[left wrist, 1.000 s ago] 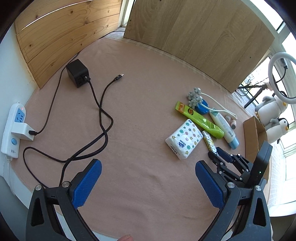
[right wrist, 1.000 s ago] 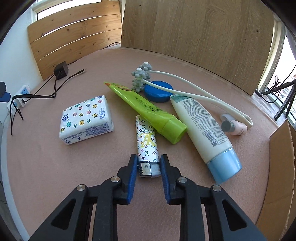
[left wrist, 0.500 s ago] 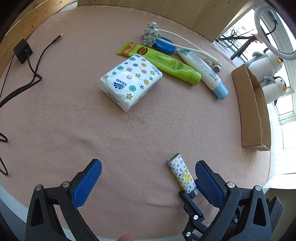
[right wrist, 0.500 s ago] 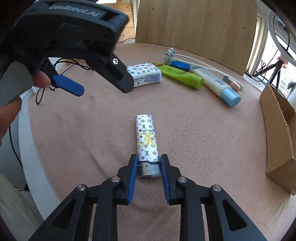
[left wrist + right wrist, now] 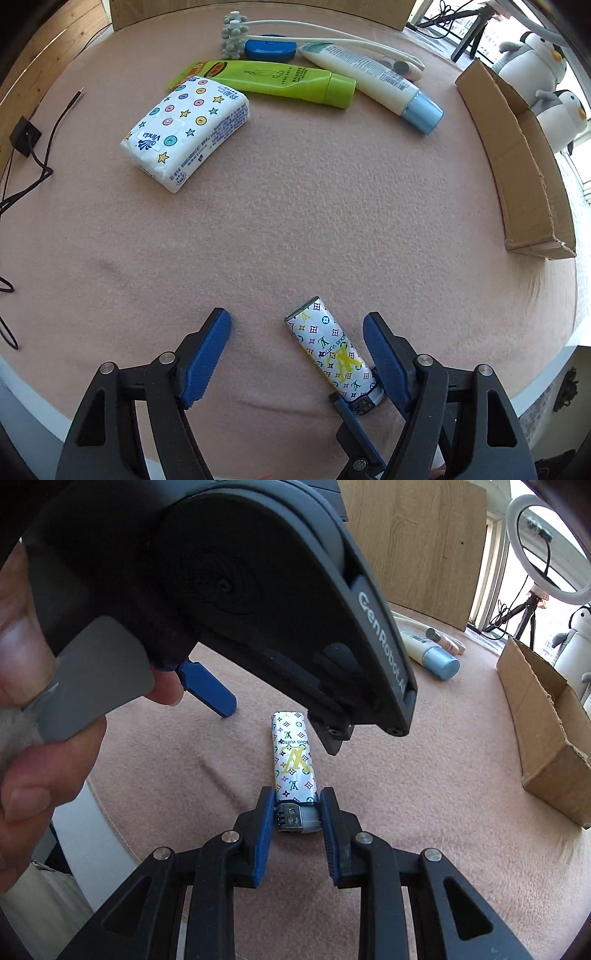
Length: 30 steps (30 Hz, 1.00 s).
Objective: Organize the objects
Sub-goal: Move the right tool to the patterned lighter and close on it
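A white patterned lighter (image 5: 293,760) lies over the pink table mat near the front edge. My right gripper (image 5: 295,814) is shut on the lighter's metal head. In the left wrist view the lighter (image 5: 328,349) sits between the fingers of my left gripper (image 5: 297,347), closer to the right pad (image 5: 384,363). The left gripper is open and touches nothing. Its body fills the top of the right wrist view, with one blue pad (image 5: 207,688) showing left of the lighter.
A tissue pack (image 5: 186,131), green tube (image 5: 280,81), white tube with blue cap (image 5: 373,86), blue round tin (image 5: 271,50) and long-handled massager (image 5: 232,35) lie at the back. A cardboard box (image 5: 517,162) stands at the right. Cables (image 5: 33,155) run at the left.
The right gripper carried the lighter from the cluster of objects to the front of the table. The left gripper swung over and closed in around the lighter, still open.
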Tool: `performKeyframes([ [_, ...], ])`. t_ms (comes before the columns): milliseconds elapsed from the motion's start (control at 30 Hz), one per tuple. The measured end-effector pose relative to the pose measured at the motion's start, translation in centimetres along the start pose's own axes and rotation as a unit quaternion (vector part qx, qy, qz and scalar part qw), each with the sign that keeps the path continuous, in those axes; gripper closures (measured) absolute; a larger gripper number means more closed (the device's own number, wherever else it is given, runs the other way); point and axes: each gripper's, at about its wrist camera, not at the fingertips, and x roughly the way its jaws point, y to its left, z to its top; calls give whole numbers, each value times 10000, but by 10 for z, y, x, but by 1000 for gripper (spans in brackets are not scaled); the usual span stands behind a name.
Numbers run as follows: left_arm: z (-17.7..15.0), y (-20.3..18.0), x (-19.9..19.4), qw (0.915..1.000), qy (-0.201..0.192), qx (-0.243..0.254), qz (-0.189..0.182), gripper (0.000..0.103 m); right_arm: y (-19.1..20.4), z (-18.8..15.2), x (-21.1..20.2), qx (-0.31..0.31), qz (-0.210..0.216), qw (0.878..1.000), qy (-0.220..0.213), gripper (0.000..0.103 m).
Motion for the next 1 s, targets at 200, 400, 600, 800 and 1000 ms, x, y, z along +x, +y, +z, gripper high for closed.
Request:
performKeyframes([
  [200,-5,-13,-2,9999,-4,102,-51,59,0,0,0,6,-16,10000,-10,81],
  [400,-8,-21,-2,9997,-56,149,-185,69,-3,2,-2,67,19,10000,-13,81],
  [600,-11,-27,-4,9996,-101,162,-228,71,-7,3,-4,208,104,9997,-24,82],
  [800,-12,-34,-16,9991,-238,187,-305,72,-13,13,-11,308,134,9994,-91,82],
  [1000,1,-34,-42,9977,-488,222,-409,72,-15,29,-27,334,75,9989,-312,82],
])
